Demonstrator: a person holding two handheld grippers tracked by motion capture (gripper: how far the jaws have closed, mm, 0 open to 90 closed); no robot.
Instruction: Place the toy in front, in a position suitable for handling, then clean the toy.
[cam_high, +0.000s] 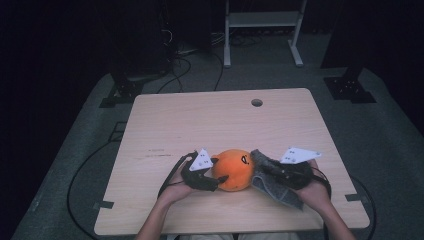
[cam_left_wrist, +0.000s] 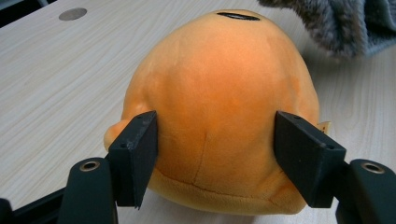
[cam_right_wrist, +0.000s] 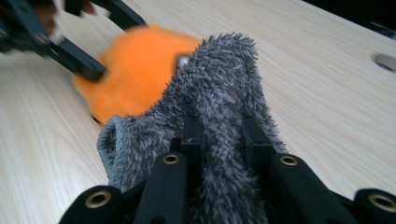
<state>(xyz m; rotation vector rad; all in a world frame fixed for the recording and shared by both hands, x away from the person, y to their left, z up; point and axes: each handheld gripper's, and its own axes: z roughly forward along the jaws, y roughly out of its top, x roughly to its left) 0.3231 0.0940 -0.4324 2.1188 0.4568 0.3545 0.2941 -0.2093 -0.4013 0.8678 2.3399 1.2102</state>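
We have the orange plush toy (cam_high: 234, 169) near the front edge of the bench (cam_high: 210, 120), the left gripper (cam_left_wrist: 215, 154) jaws pressing its sides. The right gripper (cam_right_wrist: 223, 140) pinches the grey fuzzy cloth (cam_right_wrist: 224, 88) beside it. We judge wrapping or wiping remains.

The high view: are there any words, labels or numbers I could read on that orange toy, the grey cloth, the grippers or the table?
None can be read.
Grey plates on the left gripper and right gripper: small dark marks, too small to read.
Table: faint dark marks on the wood, too small to read.
Orange plush toy: black stitched face marks, no lettering.
Grey fuzzy cloth: no label in sight.
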